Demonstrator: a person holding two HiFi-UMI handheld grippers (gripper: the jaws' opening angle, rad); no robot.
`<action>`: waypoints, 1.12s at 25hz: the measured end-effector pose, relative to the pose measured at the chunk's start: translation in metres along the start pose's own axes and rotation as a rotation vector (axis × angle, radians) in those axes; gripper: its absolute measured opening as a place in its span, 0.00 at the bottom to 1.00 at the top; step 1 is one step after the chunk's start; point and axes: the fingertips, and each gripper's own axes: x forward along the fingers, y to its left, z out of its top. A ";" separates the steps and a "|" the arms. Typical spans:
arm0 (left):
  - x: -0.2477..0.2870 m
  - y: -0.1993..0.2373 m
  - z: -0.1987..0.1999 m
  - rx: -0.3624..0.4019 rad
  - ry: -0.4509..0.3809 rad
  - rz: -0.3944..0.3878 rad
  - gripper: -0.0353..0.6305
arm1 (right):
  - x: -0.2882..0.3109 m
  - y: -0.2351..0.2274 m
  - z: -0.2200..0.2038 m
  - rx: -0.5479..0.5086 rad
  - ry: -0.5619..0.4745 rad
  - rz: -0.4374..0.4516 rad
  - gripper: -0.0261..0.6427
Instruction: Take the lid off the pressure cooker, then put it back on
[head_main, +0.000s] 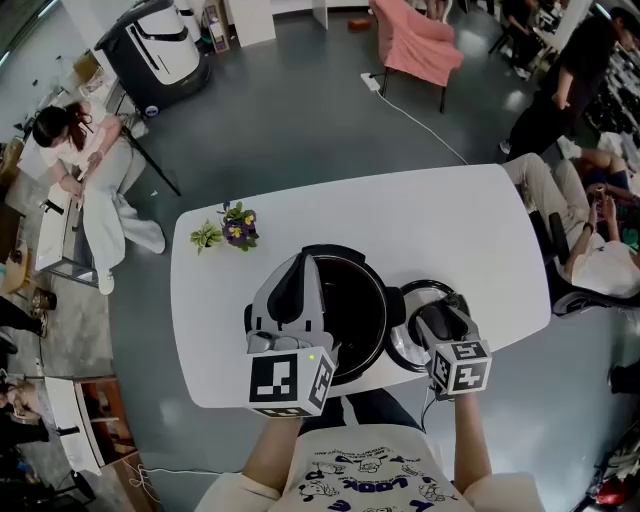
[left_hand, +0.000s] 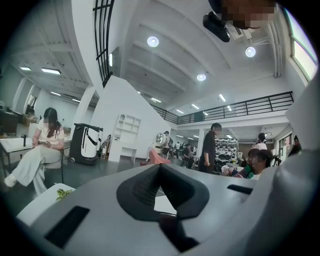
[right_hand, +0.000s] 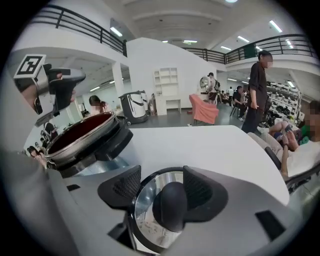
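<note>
The black pressure cooker (head_main: 362, 300) stands open on the white table (head_main: 450, 230), its dark red inside (right_hand: 80, 131) showing in the right gripper view. Its steel lid (head_main: 404, 342) lies flat on the table just right of the pot. My right gripper (head_main: 437, 312) points down over the lid. Its jaws (right_hand: 161, 176) are open on either side of the lid's black knob (right_hand: 172, 206), with a gap on the left side. My left gripper (head_main: 302, 264) hovers level over the pot's left side, shut (left_hand: 159, 171) with nothing in it.
A small potted plant with purple flowers (head_main: 236, 227) sits at the table's far left corner. People sit close by the table's right edge (head_main: 590, 250) and to the left (head_main: 85, 170). A pink chair (head_main: 415, 45) and a black-and-white machine (head_main: 155, 50) stand farther off.
</note>
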 end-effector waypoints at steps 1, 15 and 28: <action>0.001 0.001 -0.002 -0.001 0.001 -0.001 0.07 | 0.004 -0.001 -0.006 -0.010 0.018 -0.001 0.47; 0.013 0.001 -0.016 -0.002 0.045 -0.002 0.07 | 0.035 -0.022 -0.054 -0.063 0.197 -0.006 0.56; 0.018 0.003 -0.029 -0.011 0.079 0.013 0.07 | 0.052 -0.031 -0.075 -0.075 0.250 -0.009 0.51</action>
